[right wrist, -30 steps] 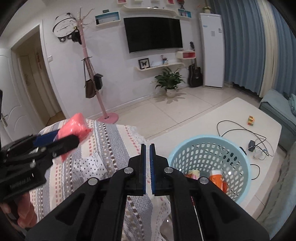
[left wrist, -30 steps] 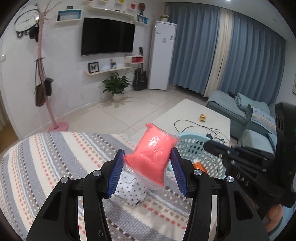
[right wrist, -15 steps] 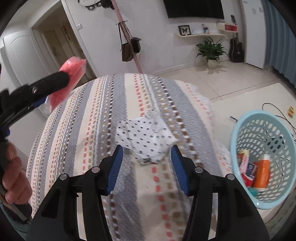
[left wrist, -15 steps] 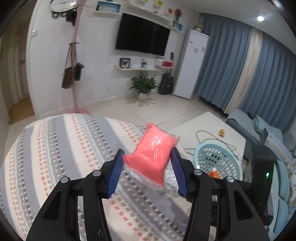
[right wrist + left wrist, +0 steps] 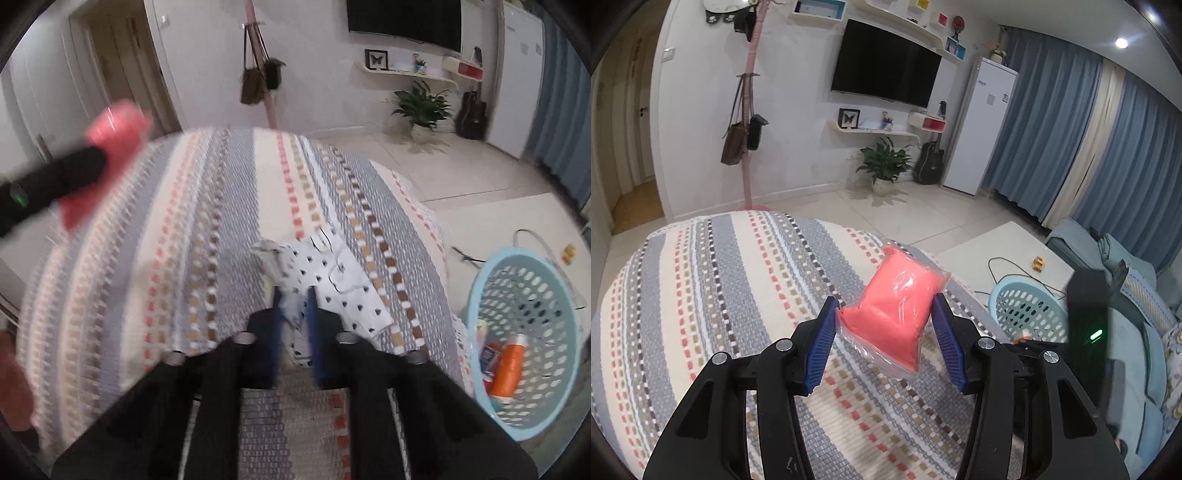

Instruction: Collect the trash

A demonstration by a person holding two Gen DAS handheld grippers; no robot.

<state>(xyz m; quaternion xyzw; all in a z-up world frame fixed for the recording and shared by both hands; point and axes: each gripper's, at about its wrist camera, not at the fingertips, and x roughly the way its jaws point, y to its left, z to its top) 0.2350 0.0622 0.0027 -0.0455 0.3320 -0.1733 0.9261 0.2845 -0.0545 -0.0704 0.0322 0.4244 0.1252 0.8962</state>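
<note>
My left gripper [image 5: 884, 321] is shut on a pink packet in clear plastic [image 5: 897, 306] and holds it above the striped tablecloth [image 5: 720, 295]. The packet also shows blurred at the left of the right wrist view [image 5: 110, 140]. My right gripper [image 5: 293, 306] is closed on the near edge of a white wrapper with dark dots [image 5: 332, 273] that lies on the cloth. A light blue perforated basket [image 5: 532, 314] stands at the right, below the table edge, with an orange bottle [image 5: 511, 365] and other packets inside. It also shows in the left wrist view [image 5: 1027, 310].
A low white table [image 5: 1015, 251] with black cables and a small yellow toy stands behind the basket. A blue sofa [image 5: 1126, 280] is at the right. A pink coat stand [image 5: 750, 110] with bags stands beyond the table.
My right gripper has gone from open around the dotted wrapper to closed on its near edge. My left gripper still holds the pink packet and has shifted slightly.
</note>
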